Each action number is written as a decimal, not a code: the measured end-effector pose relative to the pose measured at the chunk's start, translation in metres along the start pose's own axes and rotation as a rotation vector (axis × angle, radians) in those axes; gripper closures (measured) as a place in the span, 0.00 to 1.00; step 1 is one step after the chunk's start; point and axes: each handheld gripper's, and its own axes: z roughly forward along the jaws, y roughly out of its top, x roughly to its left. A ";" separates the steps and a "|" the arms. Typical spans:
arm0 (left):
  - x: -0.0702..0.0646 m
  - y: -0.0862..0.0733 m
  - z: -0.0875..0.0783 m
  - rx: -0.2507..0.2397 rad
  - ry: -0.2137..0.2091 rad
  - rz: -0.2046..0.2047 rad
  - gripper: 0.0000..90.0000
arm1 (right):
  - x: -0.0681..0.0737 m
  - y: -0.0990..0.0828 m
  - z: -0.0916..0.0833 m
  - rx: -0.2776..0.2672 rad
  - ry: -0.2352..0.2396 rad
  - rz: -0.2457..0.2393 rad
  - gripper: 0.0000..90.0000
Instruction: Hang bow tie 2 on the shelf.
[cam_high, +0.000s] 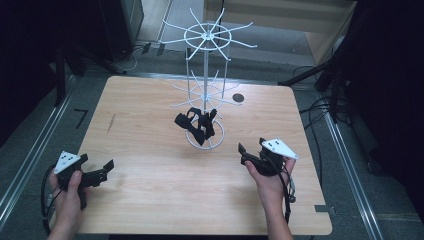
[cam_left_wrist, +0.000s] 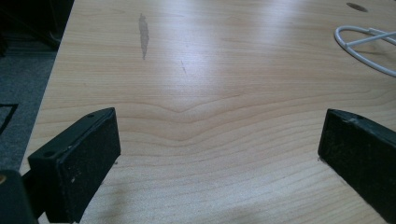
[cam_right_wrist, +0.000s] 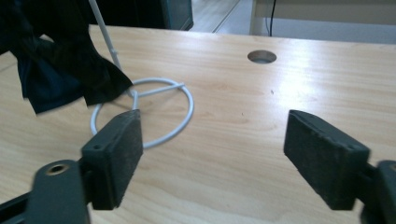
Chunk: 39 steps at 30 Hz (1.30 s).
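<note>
Black cloth hung bunched on the lower tier of the white wire rack, centre of the high view; its folds were too dark to make out. In the right gripper view the cloth was cut off by the upper left edge, draping over the rack's ring base.

Tabletop lay bare across the lower half of the high view, with open wood between the hands and the rack; a round hole sat near the far edge.

Right gripper, lower right, pointed toward the rack, jaws wide apart with nothing between them, well short of the cloth. Left gripper, lower left near the tabletop's edge, also stood wide open, holding nothing. Dark surroundings beyond the tabletop were hard to read.
</note>
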 end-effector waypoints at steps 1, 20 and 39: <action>0.000 0.000 0.000 0.000 0.000 0.000 0.00 | -0.002 -0.002 0.000 0.006 0.002 -0.002 0.20; 0.000 0.000 0.000 -0.002 0.001 0.001 0.00 | -0.035 -0.037 -0.021 0.046 -0.007 0.002 0.16; 0.000 0.000 0.000 0.000 0.001 0.001 0.00 | -0.077 -0.058 -0.048 0.046 -0.057 0.049 0.16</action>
